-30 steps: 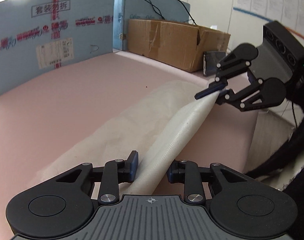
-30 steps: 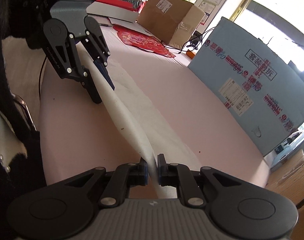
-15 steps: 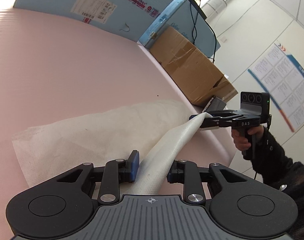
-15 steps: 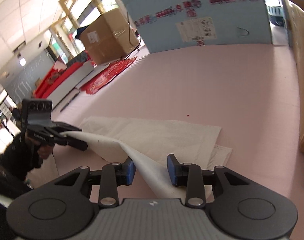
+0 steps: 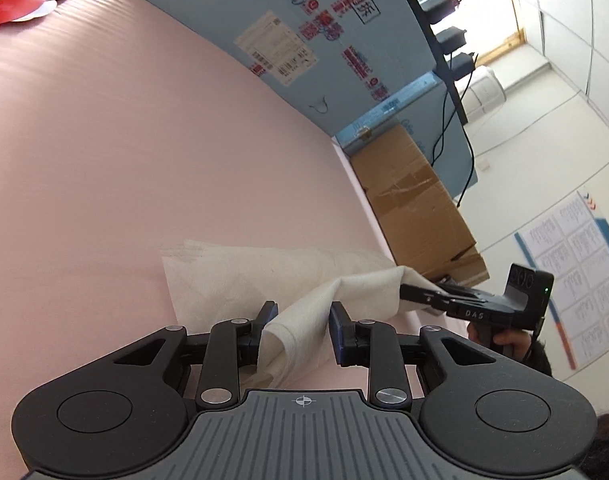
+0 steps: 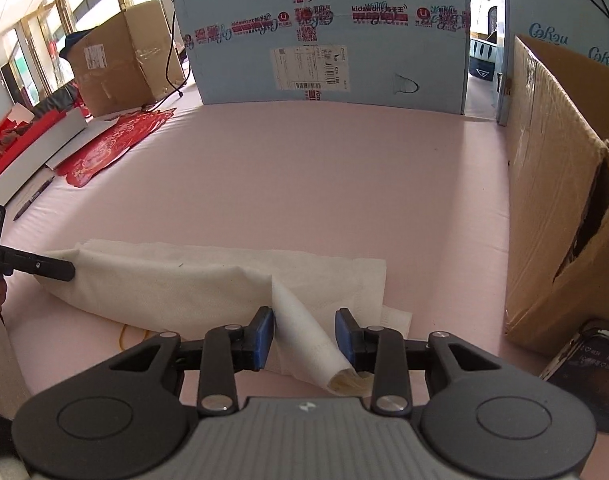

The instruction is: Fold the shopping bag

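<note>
White nonwoven cloth fills the near ground of both wrist views: the shopping bag point(image 6: 208, 280) lies folded lengthwise on the pink worktop point(image 6: 304, 184), its long body flat and its two near corners lifted. In the right wrist view the right tongs point(image 6: 304, 334) at six o'clock stand parted, with a loose fold of the bag lying between the blue pads point(image 6: 263, 334); the cloth brushes the left pad and stays clear of the right one, so nothing is clamped. In the left wrist view the left tongs point(image 5: 302, 328) are opening, the bag's other corner slack between them and leaning on the left pad only. At nine o'clock in the right wrist view the left tongs reach in along the bag's end; at three o'clock in the left wrist view the right tongs point(image 5: 414, 293) and the hand point(image 5: 504, 338) holding them sit at the opposite end. Farther off, at three o'clock in the right wrist view, a brown cardboard box point(image 6: 560, 200) stands on the worktop's edge. At ten o'clock lie red paper cutouts point(image 6: 112, 148) and a pen point(image 6: 32, 200). At twelve o'clock a pale blue carton point(image 6: 324, 32) with red tape stands upright.
</note>
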Demonstrator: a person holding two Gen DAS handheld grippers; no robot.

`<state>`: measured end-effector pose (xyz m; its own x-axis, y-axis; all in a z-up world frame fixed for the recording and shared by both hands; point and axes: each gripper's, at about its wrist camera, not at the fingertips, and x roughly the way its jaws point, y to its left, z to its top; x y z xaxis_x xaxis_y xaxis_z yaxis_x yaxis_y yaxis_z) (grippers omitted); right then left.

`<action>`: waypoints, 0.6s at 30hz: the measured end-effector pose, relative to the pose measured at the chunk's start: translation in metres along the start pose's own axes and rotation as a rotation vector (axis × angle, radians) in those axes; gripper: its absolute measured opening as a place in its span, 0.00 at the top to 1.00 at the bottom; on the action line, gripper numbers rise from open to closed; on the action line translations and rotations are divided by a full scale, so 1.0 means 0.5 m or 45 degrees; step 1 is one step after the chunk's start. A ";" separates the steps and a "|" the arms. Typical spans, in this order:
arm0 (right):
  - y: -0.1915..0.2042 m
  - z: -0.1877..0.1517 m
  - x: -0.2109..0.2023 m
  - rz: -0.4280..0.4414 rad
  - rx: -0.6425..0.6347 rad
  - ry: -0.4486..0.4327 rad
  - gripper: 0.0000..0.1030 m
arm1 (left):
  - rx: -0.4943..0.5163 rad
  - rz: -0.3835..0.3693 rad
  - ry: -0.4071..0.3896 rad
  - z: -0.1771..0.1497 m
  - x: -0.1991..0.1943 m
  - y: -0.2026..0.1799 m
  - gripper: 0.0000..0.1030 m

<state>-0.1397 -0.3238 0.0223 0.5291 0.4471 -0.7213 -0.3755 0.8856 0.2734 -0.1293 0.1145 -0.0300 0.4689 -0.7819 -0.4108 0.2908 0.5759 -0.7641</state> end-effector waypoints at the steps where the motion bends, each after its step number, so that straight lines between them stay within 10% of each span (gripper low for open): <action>1: -0.008 0.003 0.004 0.012 0.053 0.010 0.69 | -0.010 -0.030 -0.027 -0.003 -0.005 0.001 0.51; 7: -0.019 0.009 0.020 -0.004 0.163 0.024 0.73 | 0.059 -0.006 -0.131 -0.029 -0.025 -0.023 0.29; 11: -0.018 0.019 0.028 -0.007 0.158 0.023 0.73 | 0.231 0.252 -0.109 -0.030 0.004 -0.050 0.85; 18: 0.053 0.036 0.022 -0.288 -0.238 -0.021 0.72 | 0.560 0.481 -0.125 -0.054 0.026 -0.115 0.87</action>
<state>-0.1303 -0.2934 0.0331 0.6270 0.2442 -0.7398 -0.3797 0.9250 -0.0164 -0.1623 0.0647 -0.0049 0.6762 -0.4895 -0.5507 0.3975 0.8717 -0.2867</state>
